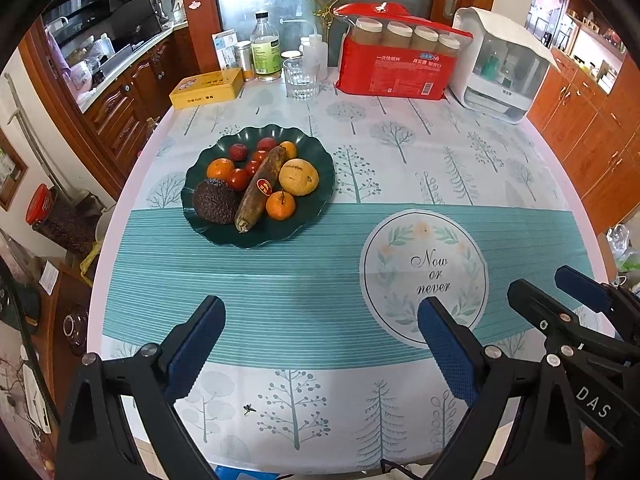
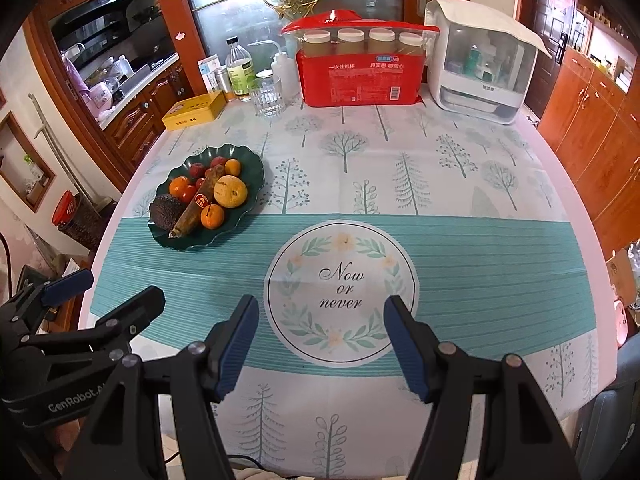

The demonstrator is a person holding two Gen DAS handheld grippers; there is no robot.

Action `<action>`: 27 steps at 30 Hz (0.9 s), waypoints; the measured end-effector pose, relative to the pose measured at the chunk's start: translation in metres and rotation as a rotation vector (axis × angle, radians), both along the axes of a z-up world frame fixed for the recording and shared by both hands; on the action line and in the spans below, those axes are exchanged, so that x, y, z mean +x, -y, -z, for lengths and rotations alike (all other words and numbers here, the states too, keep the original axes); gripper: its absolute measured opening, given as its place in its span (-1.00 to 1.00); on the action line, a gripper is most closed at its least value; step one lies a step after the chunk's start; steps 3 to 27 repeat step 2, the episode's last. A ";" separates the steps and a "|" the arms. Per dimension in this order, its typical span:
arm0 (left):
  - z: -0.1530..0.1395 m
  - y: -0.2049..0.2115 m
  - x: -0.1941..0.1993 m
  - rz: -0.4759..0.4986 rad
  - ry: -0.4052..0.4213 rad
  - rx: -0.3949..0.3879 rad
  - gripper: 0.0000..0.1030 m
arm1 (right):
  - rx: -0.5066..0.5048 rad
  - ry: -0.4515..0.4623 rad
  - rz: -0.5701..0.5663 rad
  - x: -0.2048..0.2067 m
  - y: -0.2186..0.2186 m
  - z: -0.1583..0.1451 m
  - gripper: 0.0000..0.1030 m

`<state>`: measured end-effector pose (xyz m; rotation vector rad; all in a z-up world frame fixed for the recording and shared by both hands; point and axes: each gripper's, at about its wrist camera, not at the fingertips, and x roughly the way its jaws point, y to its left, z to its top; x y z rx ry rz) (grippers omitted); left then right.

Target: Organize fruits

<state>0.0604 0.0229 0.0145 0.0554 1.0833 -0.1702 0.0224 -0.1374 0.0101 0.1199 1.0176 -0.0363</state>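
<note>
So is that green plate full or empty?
Full: the green plate holds oranges, a pale round fruit, small red fruits and a long brown piece.

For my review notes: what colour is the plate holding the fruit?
Dark green, with a wavy scalloped rim; the plate shows best in the left wrist view.

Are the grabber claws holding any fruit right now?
No. The left gripper and right gripper are open and empty; all fruit sits on the dark green scalloped plate.
</note>
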 end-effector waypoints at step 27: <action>0.000 -0.001 0.000 0.008 -0.005 0.004 0.87 | 0.002 -0.003 0.007 -0.001 -0.002 0.000 0.27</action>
